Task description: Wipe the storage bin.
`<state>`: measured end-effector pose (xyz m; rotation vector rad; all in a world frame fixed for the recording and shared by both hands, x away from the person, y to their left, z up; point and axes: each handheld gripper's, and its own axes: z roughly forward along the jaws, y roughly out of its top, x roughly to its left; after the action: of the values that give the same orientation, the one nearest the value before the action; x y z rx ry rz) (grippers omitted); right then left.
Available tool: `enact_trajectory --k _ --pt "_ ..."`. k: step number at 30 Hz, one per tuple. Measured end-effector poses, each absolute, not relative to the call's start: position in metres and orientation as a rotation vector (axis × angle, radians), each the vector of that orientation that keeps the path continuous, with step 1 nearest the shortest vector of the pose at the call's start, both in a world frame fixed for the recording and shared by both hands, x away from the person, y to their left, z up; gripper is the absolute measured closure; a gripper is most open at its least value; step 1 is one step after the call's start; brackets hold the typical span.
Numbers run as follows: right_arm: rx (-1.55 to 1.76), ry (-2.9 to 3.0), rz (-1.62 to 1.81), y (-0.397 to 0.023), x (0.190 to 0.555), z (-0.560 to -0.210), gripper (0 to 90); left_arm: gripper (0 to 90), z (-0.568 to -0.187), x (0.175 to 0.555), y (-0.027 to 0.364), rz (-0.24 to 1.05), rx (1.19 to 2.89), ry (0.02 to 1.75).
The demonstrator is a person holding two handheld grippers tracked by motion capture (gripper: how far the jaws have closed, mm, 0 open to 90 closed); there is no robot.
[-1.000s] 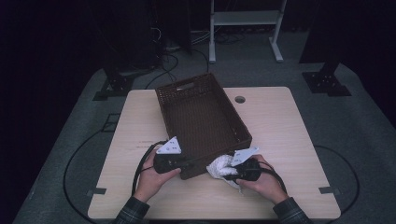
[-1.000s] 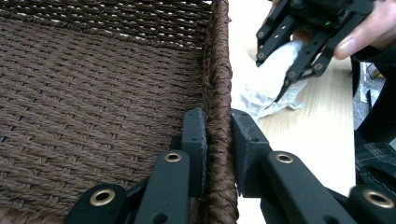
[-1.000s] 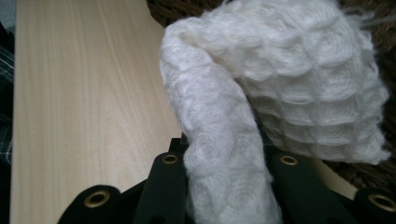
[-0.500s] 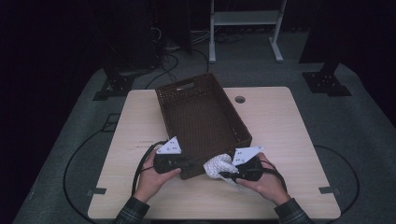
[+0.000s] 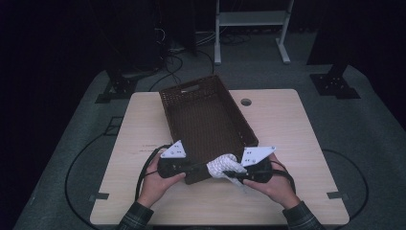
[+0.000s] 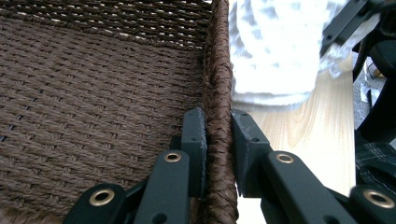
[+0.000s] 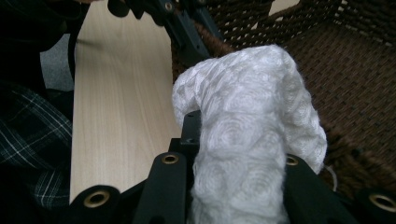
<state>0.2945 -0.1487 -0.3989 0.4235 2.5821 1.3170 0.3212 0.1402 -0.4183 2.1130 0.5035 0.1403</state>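
Clamping the near wall of the brown wicker basket point(image 6: 217, 84) between my left gripper point(image 6: 217, 140) jaws, I hold it on the wooden bench point(image 5: 287, 124). My right gripper point(image 7: 236, 154) jaws are closed on a white textured cloth point(image 7: 252, 140), bunched just above the basket's near rim, close beside the left gripper.
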Motion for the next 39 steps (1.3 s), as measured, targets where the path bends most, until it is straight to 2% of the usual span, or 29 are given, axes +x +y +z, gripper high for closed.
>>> enact_trajectory --k 10,39 --pt "0.413 2.584 1.316 -0.143 0.295 -0.399 74.2 75.7 -0.418 0.321 0.140 0.146 2.112 0.508" --pt "0.473 2.771 1.184 -0.119 0.311 -0.457 74.3 76.3 -0.418 0.321 0.140 0.148 2.115 0.506"
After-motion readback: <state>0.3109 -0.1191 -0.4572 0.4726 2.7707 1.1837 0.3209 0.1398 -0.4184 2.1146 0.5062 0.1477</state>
